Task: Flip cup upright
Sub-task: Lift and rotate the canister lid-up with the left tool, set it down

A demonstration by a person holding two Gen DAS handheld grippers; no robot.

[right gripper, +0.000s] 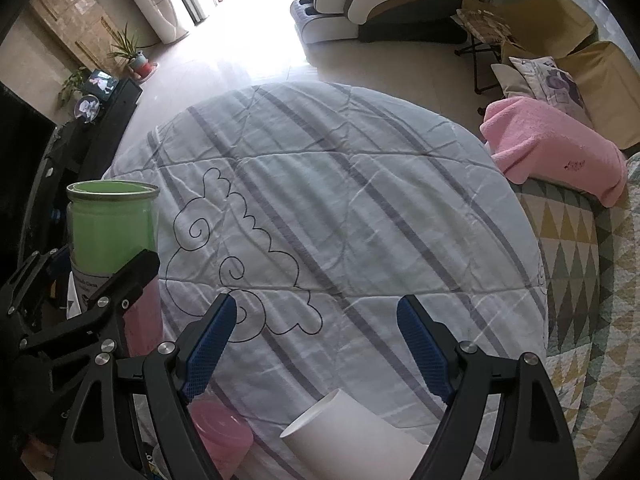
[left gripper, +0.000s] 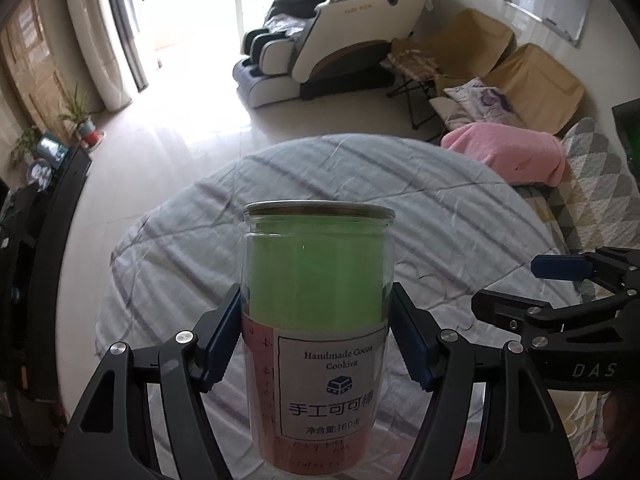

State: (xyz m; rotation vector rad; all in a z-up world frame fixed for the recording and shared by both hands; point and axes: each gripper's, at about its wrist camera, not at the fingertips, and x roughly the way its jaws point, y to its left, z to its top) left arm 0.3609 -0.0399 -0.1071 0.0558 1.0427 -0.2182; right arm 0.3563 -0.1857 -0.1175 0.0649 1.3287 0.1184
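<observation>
A clear cookie jar [left gripper: 316, 320] with a green and pink lining and a white label stands upright between my left gripper's [left gripper: 316, 336] blue pads, which press on its sides. The jar also shows at the left of the right wrist view [right gripper: 110, 236]. A white paper cup [right gripper: 352, 440] lies on its side on the striped cloth, low between my right gripper's [right gripper: 316, 344] fingers, its open mouth to the left. The right gripper is open and empty, above the cup. It also shows at the right edge of the left wrist view [left gripper: 560, 280].
A round table with a pale striped quilted cloth [right gripper: 360, 208] holds everything. A pink lid or small tub [right gripper: 224, 436] lies left of the cup. A pink towel [right gripper: 556, 152] lies on a patterned sofa at the right. Floor and a massage chair [left gripper: 340, 40] lie beyond.
</observation>
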